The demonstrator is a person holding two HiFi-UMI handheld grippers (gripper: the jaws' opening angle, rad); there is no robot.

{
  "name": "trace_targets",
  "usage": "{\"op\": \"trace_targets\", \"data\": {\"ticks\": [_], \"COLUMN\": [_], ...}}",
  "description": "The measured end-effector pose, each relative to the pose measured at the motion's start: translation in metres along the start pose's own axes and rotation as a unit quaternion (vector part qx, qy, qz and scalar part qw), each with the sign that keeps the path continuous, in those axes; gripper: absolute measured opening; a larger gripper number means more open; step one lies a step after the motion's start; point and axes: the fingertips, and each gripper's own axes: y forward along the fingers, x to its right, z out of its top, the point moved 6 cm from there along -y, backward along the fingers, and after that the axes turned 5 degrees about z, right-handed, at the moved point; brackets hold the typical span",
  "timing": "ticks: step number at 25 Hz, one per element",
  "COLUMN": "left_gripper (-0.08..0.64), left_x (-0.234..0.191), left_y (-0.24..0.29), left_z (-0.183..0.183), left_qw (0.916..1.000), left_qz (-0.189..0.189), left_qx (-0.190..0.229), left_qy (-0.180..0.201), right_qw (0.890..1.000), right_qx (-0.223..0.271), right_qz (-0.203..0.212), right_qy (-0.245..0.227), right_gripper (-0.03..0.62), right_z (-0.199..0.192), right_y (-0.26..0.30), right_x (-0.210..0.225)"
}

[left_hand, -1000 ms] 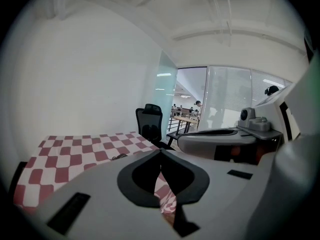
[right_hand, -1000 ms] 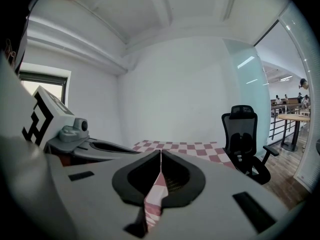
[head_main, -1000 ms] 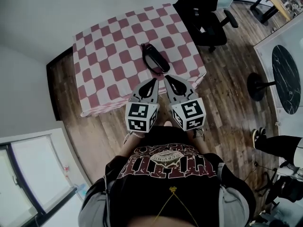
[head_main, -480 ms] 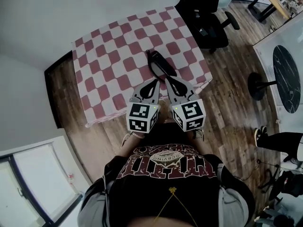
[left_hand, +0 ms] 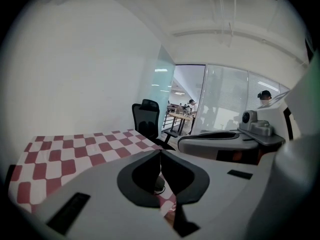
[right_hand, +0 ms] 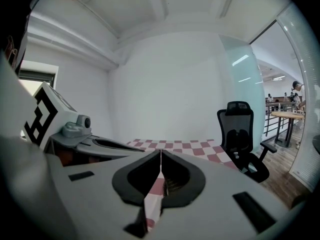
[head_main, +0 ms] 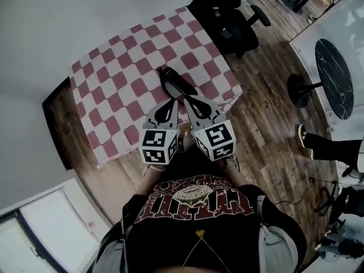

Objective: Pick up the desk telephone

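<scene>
Contact was not yet made: the black oblong desk telephone [head_main: 176,83] was left untouched on the far side of the grey left gripper [head_main: 172,103] and right gripper [head_main: 187,100], both closed and empty.

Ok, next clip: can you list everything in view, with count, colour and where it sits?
table: one, red-and-white checked cloth, centre of the head view, against the white wall
desk telephone: one, black, on the cloth near its front edge, just ahead of both gripper tips
office chair: one, black, beyond the table's far right corner
floor: brown wood planks, around the table
round disc: one, dark and marbled, far right; cannot tell what it is
bystander's leg: one, dark trousers and shoe, right edge
left gripper: one, grey with a black-and-white marker cube, jaws together, empty
right gripper: one, same colours, jaws together, empty
shirt: one, dark with print, bottom of view
</scene>
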Motion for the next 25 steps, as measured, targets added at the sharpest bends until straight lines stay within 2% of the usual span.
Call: {"op": "trace_targets", "data": {"ticks": [6, 11, 15, 22, 25], "left_gripper": [0.008, 0.008, 0.008, 0.008, 0.008], "left_x": [0.001, -0.004, -0.009, -0.011, -0.018], "left_y": [0.024, 0.051, 0.073, 0.094, 0.092], "left_z": [0.004, 0.018, 0.028, 0.036, 0.039], "left_qw": [0.9997, 0.9990, 0.9977, 0.9939, 0.9908], "left_qz": [0.017, 0.039, 0.060, 0.102, 0.129], "left_qx": [-0.014, -0.009, -0.013, -0.025, -0.016], "left_qy": [-0.007, -0.017, -0.030, -0.032, -0.038], "right_qw": [1.000, 1.000, 0.999, 0.994, 0.991], "right_qx": [-0.008, -0.011, -0.029, -0.054, -0.062], "right_qz": [0.018, 0.023, 0.033, 0.090, 0.113], "right_qy": [-0.006, -0.005, -0.022, -0.025, -0.030], "right_gripper": [0.021, 0.021, 0.021, 0.021, 0.021], "right_z": [0.008, 0.013, 0.015, 0.009, 0.009], "right_y": [0.017, 0.031, 0.043, 0.062, 0.073], "right_x": [0.025, 0.064, 0.092, 0.114, 0.116]}}
